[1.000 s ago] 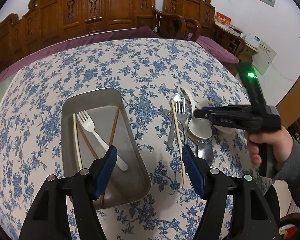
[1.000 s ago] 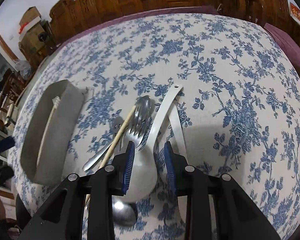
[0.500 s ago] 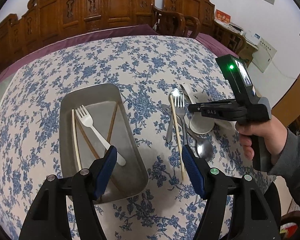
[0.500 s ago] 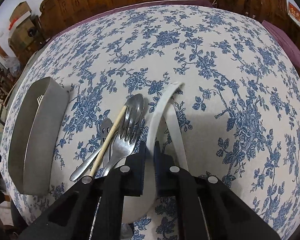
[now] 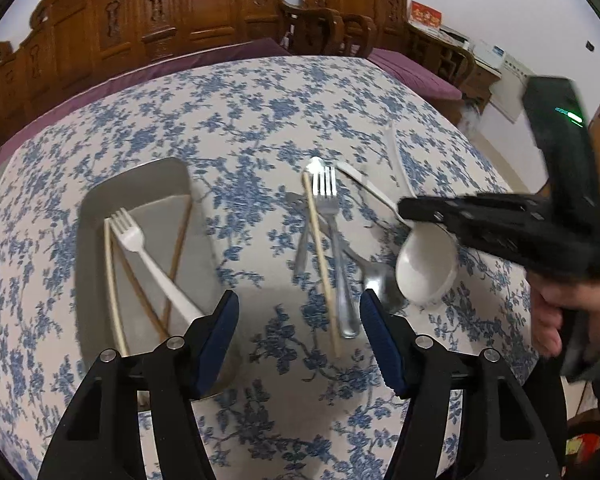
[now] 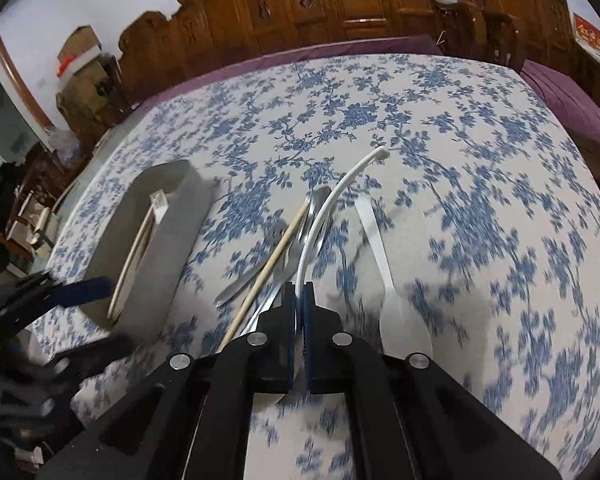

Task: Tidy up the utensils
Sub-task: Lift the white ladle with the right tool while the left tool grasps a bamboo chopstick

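Note:
My right gripper [image 6: 299, 320] is shut on the handle of a white ladle-shaped spoon [image 6: 332, 200]. In the left wrist view its bowl [image 5: 426, 264] hangs just above the table, under the right gripper [image 5: 408, 210]. Left of it lie a metal fork [image 5: 328, 204], a pale chopstick [image 5: 320, 256] and a metal spoon [image 5: 374, 280]. The grey metal tray [image 5: 88, 216] holds a white plastic fork [image 5: 140, 248] and several chopsticks [image 5: 180, 236]. My left gripper [image 5: 298, 316] hovers between tray and pile; its jaws are closing with nothing pressed between them.
A second white spoon [image 6: 374, 240] lies flat on the blue-flowered tablecloth [image 6: 480, 160], right of the held one. Carved wooden chairs [image 5: 180, 12] stand along the table's far side. A person's hand [image 5: 560, 312] grips the right tool by the table's right edge.
The right gripper closed on the white spoon's handle and raised it off the table. The left gripper drifted lower and toward the utensil pile.

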`<state>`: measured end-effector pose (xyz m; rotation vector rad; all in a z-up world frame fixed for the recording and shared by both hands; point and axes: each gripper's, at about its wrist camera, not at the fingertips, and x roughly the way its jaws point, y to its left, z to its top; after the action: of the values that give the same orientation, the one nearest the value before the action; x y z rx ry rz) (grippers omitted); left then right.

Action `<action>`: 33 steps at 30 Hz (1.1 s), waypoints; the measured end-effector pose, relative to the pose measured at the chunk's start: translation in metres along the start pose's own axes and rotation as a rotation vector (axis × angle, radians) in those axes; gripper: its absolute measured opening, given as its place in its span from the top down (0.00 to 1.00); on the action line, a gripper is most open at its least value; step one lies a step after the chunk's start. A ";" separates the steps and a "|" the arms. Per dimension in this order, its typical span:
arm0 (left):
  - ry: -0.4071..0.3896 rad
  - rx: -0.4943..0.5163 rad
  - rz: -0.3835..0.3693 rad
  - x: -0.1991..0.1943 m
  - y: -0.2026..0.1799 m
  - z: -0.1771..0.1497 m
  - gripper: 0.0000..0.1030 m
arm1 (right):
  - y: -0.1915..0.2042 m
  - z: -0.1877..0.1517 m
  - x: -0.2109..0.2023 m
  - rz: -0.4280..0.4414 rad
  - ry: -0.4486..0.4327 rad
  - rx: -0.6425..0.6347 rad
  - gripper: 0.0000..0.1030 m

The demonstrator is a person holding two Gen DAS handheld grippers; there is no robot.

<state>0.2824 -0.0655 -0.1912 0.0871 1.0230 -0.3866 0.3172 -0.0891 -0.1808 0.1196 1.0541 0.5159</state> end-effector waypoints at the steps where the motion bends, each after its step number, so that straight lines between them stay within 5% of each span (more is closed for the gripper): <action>1: 0.005 0.003 -0.003 0.003 -0.002 0.000 0.48 | -0.003 -0.009 -0.008 0.001 -0.009 0.008 0.96; 9: 0.057 -0.002 -0.021 0.038 -0.019 0.001 0.74 | -0.015 -0.044 -0.042 0.005 -0.055 0.020 0.96; 18: 0.091 -0.020 0.038 0.066 -0.022 0.008 0.86 | -0.016 -0.067 -0.065 0.000 -0.084 -0.019 0.96; 33: 0.150 -0.012 0.094 0.089 -0.026 0.013 0.89 | -0.020 -0.080 -0.076 0.002 -0.117 -0.012 0.96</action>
<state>0.3249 -0.1172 -0.2563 0.1544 1.1649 -0.2914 0.2262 -0.1533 -0.1669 0.1382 0.9361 0.5109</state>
